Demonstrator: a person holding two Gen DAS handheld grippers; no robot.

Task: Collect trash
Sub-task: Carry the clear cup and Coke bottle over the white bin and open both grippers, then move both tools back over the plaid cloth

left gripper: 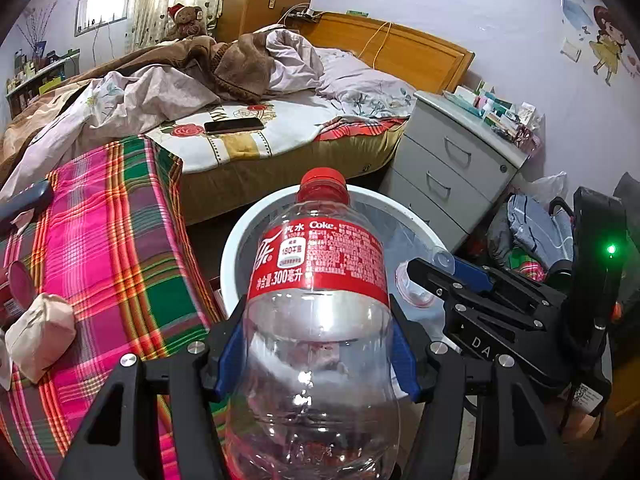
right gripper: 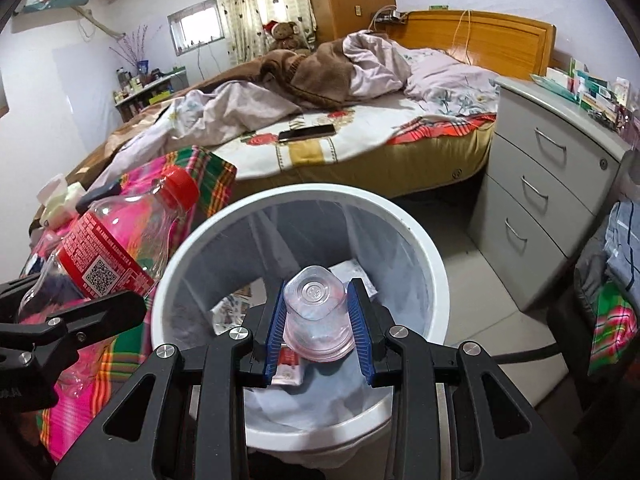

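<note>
The left gripper has its jaws clamped on the bottle, just beside the bin rim. The right gripper has its jaws pinching a clear cup above the bin's open mouth.

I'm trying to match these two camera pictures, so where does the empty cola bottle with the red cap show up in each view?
Left wrist view: the cola bottle fills the lower centre, clamped in the left gripper, cap pointing up and away.
Right wrist view: it lies at the left edge, tilted, cap toward the upper right, beside the bin.
Shared landmark: the white trash bin, directly behind the bottle in the left view and in the centre of the right view.
</note>
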